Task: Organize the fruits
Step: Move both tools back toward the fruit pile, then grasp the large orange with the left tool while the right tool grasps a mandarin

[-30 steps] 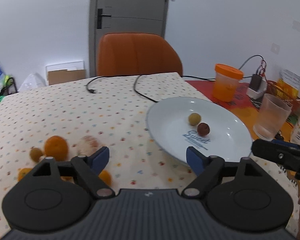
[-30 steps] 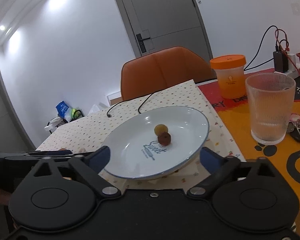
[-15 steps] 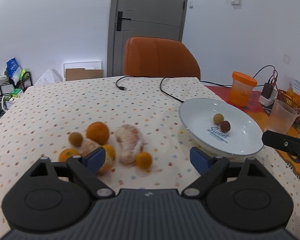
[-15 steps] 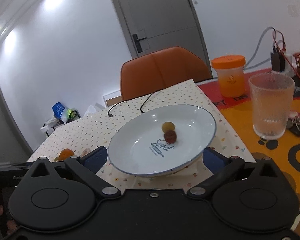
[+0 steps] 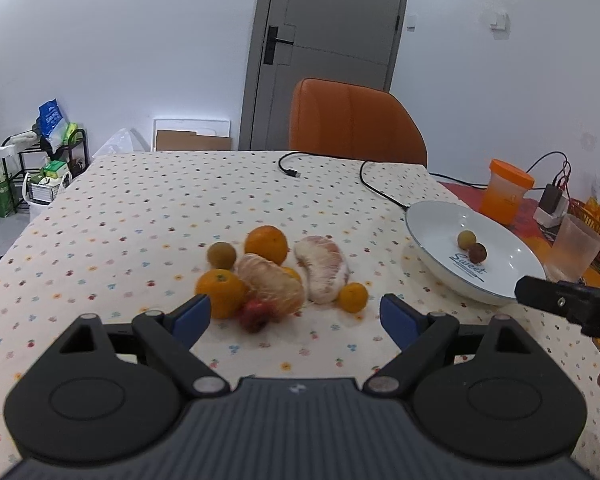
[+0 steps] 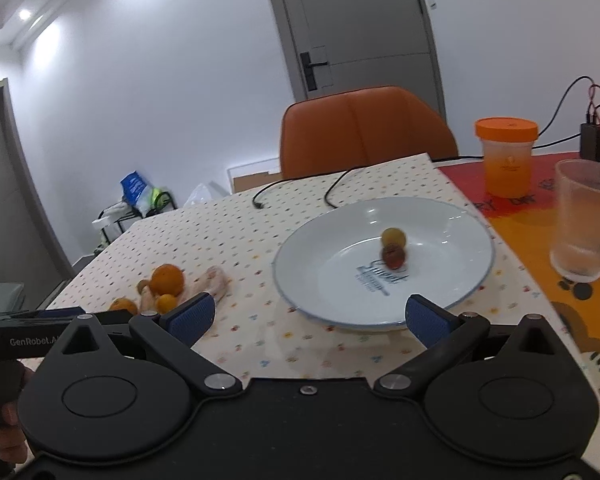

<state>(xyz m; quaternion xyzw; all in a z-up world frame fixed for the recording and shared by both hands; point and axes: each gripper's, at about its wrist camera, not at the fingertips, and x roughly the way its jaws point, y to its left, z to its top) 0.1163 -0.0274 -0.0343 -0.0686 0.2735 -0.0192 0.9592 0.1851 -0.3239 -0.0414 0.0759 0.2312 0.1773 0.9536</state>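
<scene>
A pile of fruit lies on the dotted tablecloth: an orange [image 5: 266, 244], a second orange [image 5: 220, 293], a small orange [image 5: 353, 297], two peeled pomelo pieces [image 5: 322, 269] [image 5: 271, 286], a brown round fruit [image 5: 221, 255] and a small red fruit [image 5: 254, 315]. My left gripper [image 5: 296, 317] is open and empty, just in front of the pile. A white plate [image 6: 440, 216] holds a yellow-green fruit [image 6: 393, 236] and a dark red fruit [image 6: 393, 257]. My right gripper [image 6: 307, 317] is open and empty, at the plate's near rim.
A clear ribbed glass [image 6: 584, 220] and an orange-lidded container [image 6: 505, 156] stand right of the plate on an orange mat. A black cable [image 5: 364, 184] lies across the far table. An orange chair [image 5: 356, 124] stands behind the table.
My left gripper has pulled back and swung left, bringing the whole fruit pile into view ahead of it. My right gripper has drawn back slightly and turned left; the fruit pile now shows.
</scene>
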